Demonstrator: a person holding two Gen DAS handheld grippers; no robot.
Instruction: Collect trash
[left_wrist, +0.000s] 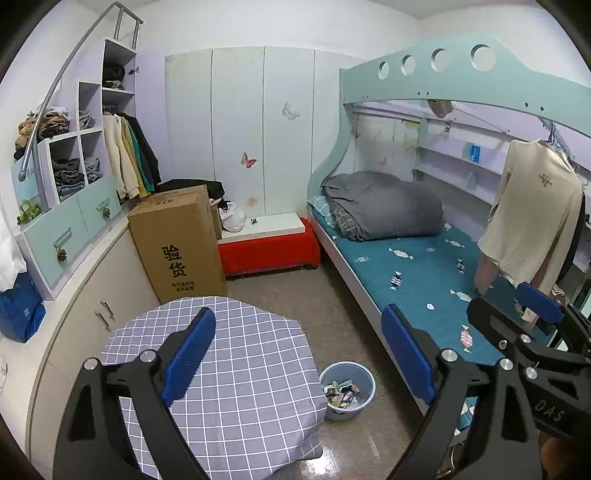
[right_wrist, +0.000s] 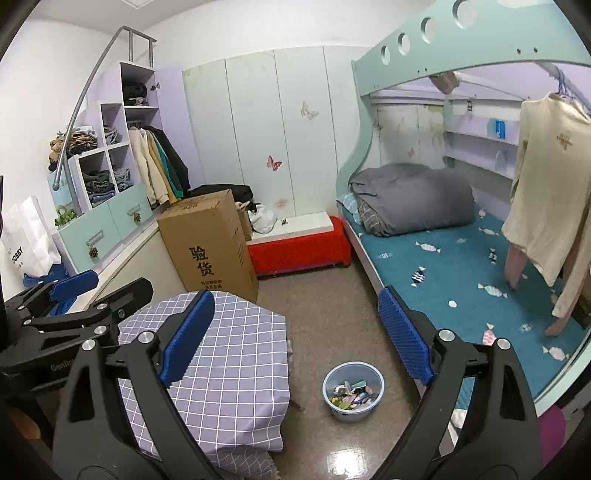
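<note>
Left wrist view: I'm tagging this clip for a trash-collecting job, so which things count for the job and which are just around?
Job:
- blue bin on the floor, with trash inside
- left gripper, open, empty
- right gripper, open, empty

Just around:
- checked table
- cardboard box
- red bench
- grey quilt
- hanging shirt

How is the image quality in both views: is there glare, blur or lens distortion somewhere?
Left wrist view: strong fisheye bending, dark vignette corners, the bunk bed frame curves; the picture is sharp, with a weak sheen on the floor beside the bin. Right wrist view: same curving, but a bright white glare patch on the glossy floor below the bin; the checked tablecloth stays clear.
</note>
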